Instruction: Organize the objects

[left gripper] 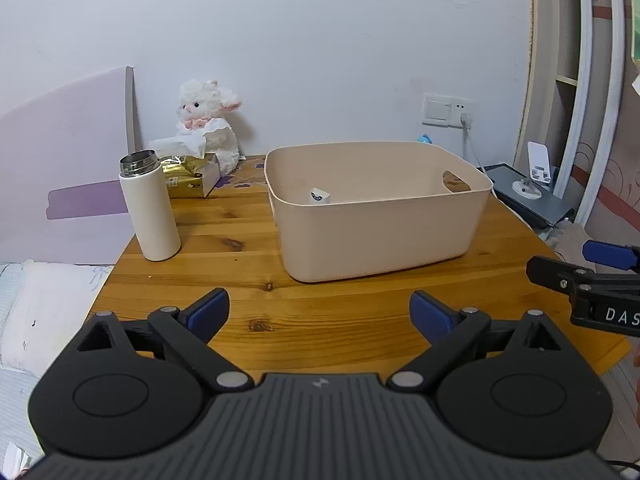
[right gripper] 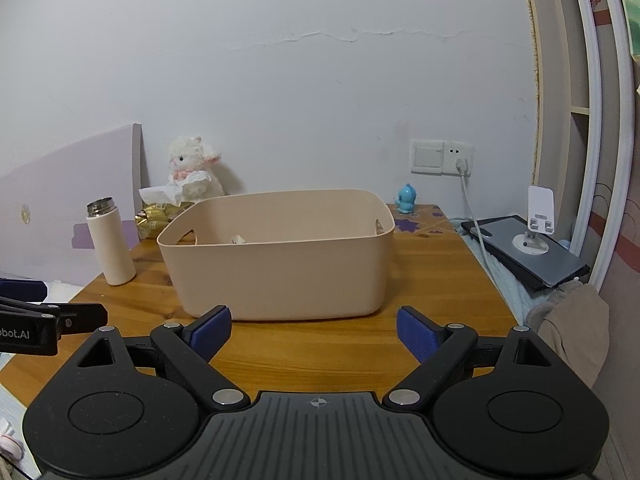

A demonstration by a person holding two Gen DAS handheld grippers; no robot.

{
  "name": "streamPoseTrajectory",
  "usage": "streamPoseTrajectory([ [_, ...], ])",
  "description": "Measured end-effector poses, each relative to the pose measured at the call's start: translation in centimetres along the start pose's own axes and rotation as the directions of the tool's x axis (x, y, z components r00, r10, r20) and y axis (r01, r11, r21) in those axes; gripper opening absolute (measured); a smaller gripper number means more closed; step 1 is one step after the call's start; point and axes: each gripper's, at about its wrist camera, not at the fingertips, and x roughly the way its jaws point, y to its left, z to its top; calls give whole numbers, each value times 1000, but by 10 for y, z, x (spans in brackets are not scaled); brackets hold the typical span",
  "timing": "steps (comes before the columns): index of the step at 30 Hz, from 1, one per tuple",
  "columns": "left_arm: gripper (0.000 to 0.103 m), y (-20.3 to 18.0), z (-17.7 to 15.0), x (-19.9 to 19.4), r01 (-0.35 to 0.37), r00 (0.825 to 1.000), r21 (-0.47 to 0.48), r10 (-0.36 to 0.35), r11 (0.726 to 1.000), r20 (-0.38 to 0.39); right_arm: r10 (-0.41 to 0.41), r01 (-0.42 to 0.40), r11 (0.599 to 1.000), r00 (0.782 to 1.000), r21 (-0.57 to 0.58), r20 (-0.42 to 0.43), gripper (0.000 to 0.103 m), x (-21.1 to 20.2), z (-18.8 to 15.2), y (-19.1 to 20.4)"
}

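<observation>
A beige plastic bin (left gripper: 372, 236) (right gripper: 280, 272) stands on the wooden table (left gripper: 224, 272) (right gripper: 432, 276), with a small white item (left gripper: 319, 196) (right gripper: 238, 240) inside it. Left of the bin stands a white bottle with a steel neck (left gripper: 150, 208) (right gripper: 110, 240). Behind it lie a gold tissue pack (left gripper: 190, 178) (right gripper: 154, 218) and a white plush lamb (left gripper: 210, 120) (right gripper: 192, 168). A small blue figure (right gripper: 406, 199) sits at the back right. My left gripper (left gripper: 320, 314) is open and empty above the table's near edge. My right gripper (right gripper: 314, 330) is open and empty, close in front of the bin.
A wall socket with a plugged cable (right gripper: 462, 166) is behind the table. To the right, a dark tablet (right gripper: 532, 252) carries a white phone stand (right gripper: 536, 220), beside a cloth heap (right gripper: 568, 328). A bed with white bedding (left gripper: 44, 312) lies to the left.
</observation>
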Motion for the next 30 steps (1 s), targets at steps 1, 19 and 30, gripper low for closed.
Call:
streamPoseTrajectory([
  [1, 97, -1, -1, -1, 0, 1000, 5, 0, 1000, 2, 0, 0, 1000, 1000, 2, 2, 91, -2, 0, -1],
  [19, 97, -4, -8, -4, 10, 1000, 16, -10, 1000, -10, -10, 10, 999, 1000, 36, -5, 91, -19, -9, -14],
  [30, 98, -3, -9, -1, 3, 1000, 6, -3, 1000, -18, -13, 14, 1000, 1000, 26, -29, 91, -13, -11, -12],
])
